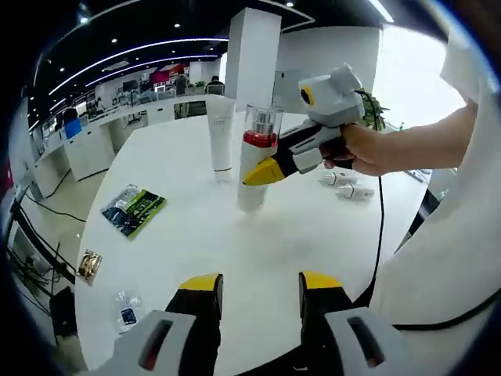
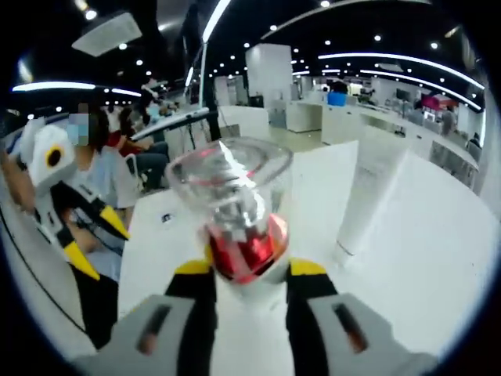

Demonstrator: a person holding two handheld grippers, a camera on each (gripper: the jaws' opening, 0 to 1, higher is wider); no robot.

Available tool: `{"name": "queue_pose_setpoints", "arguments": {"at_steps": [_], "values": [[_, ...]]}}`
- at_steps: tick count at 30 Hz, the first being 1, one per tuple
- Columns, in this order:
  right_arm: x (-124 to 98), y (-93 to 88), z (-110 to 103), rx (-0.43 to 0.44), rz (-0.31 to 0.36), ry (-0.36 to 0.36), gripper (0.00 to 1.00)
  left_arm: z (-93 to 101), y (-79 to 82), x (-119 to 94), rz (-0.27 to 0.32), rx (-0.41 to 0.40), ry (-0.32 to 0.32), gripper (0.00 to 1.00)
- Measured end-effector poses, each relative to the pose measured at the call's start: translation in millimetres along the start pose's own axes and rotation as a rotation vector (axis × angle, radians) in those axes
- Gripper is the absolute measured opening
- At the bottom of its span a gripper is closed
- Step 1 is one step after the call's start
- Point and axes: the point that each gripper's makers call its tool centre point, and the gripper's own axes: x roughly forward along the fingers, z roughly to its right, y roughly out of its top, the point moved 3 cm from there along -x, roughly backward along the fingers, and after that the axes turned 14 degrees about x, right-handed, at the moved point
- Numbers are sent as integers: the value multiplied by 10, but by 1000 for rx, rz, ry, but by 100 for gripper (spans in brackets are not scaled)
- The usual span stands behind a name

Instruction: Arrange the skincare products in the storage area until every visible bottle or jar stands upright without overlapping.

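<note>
Right claw (image 2: pixel 249 270): pinching the pump bottle (image 1: pixel 255 160) upright on the table (image 1: pixel 188 227).
Left claw (image 1: pixel 260 286): spread, holding nothing.
Neighbour: white tube (image 1: pixel 221 133) just beside.
Risk: release crooked and you'll topple the bottle into it.

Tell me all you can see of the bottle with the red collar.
The pump bottle has a white body, a shiny red and silver collar and a clear plastic cap over the pump. It stands upright on the white table, just in front of a white tube standing on its cap. The right gripper is clamped on its body below the collar.
</note>
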Motion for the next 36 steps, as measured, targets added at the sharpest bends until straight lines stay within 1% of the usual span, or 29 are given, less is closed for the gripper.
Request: {"name": "queue_pose_setpoints", "arguments": {"at_steps": [3,4,7,8,10,11,12,13,15,16,18,22,25,29,32,36], "values": [[-29,22,160,16,10,-31,30,8,-20,5,0,-20,-1,39],[-50,35,250,20,15,-61,30,11,-23,4,2,-22,-1,39],[-84,54,378,45,25,-94,30,15,-22,-5,7,-35,-3,39],[-103,59,437,67,34,-118,30,6,-24,-5,8,-36,-2,39],[-114,57,490,73,37,-136,30,-13,-27,-4,8,-41,2,39],[-124,46,571,90,41,-172,30,-46,-25,-4,14,-65,10,39],[-129,38,625,97,42,-191,30,-57,-19,-6,17,-75,13,39],[-132,34,666,107,45,-205,30,-71,-5,-12,23,-94,19,39],[-133,28,757,121,52,-230,30,-102,39,-21,44,-165,32,39],[-131,34,804,131,59,-239,30,-108,69,-22,61,-183,29,39],[-130,42,861,150,69,-248,30,-130,122,-40,88,-210,34,39],[-124,69,947,171,90,-270,30,-136,157,-71,94,-210,39,39],[-105,101,1007,182,107,-284,30,-146,115,-98,82,-212,50,39],[-73,144,1052,180,108,-294,31,-135,67,-130,68,-210,53,39],[-72,181,1118,188,120,-300,31,-129,49,-143,66,-229,59,39],[-61,202,1225,175,111,-304,31,-94,33,-148,64,-231,62,39]]}}
